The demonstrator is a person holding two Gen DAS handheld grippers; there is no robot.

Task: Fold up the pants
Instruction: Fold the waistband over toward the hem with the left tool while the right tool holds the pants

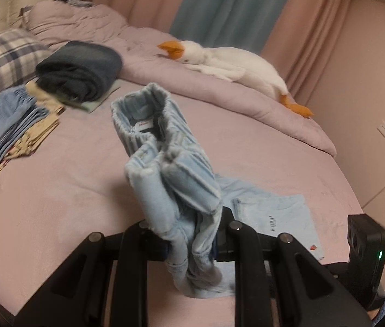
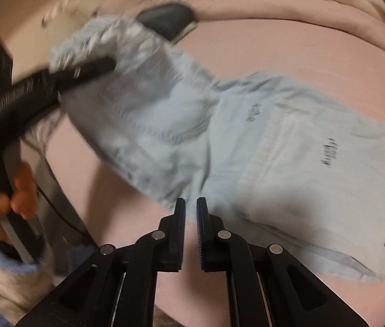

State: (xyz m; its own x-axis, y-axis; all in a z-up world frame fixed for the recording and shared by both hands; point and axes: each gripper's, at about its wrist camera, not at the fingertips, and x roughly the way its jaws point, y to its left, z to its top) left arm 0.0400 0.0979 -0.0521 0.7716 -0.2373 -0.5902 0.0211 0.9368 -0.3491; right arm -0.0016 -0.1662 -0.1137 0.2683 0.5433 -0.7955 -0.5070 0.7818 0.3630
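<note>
Left gripper (image 1: 189, 248) clamps the bunched waistband end of the light-blue denim pants (image 1: 162, 169), lifted off the pink bed (image 1: 56, 190); right gripper (image 2: 190, 215), narrowly parted, hovers just before the pants' flat legs.

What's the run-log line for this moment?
left gripper: shut on pale blue pants, waistband lifted | right gripper: nearly closed, empty, above hem | folded stack: far-left

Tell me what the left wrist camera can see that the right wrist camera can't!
Only the left wrist view shows the blue curtain, the plaid pillow and the stack of folded clothes. Only the right wrist view shows the person's hand holding the left claw, plus the right claw, nearly closed on nothing. Both show the light blue pants gripped by the left claw, the dark folded pants, the goose toy and the pink bed.
</note>
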